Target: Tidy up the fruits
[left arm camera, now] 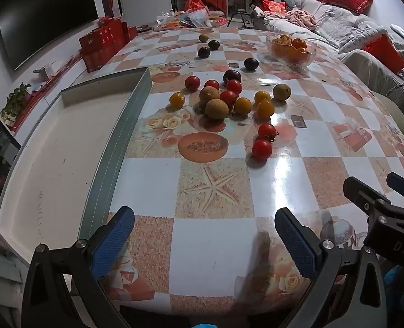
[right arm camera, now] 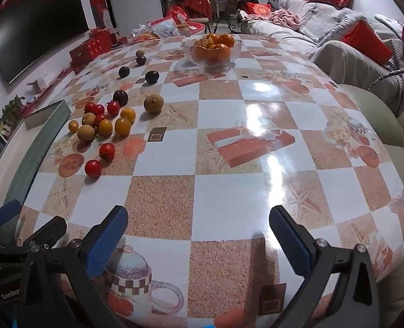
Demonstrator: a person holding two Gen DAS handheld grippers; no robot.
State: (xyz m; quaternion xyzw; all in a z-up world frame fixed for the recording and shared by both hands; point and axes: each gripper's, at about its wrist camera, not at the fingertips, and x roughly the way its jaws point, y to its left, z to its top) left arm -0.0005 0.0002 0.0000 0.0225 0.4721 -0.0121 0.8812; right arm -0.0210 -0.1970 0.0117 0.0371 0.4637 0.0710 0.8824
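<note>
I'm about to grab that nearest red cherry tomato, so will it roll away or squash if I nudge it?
The red cherry tomato is round and sits loose on the glossy tablecloth, so a nudge would probably send it rolling. Its smooth skin may slip between the open left tongs. It looks small and thin-skinned, so squeeze gently.

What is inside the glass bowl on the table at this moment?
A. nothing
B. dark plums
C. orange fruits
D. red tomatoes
C: the glass bowl holds only orange fruits, while the red tomatoes and dark plums lie loose on the table.
</note>
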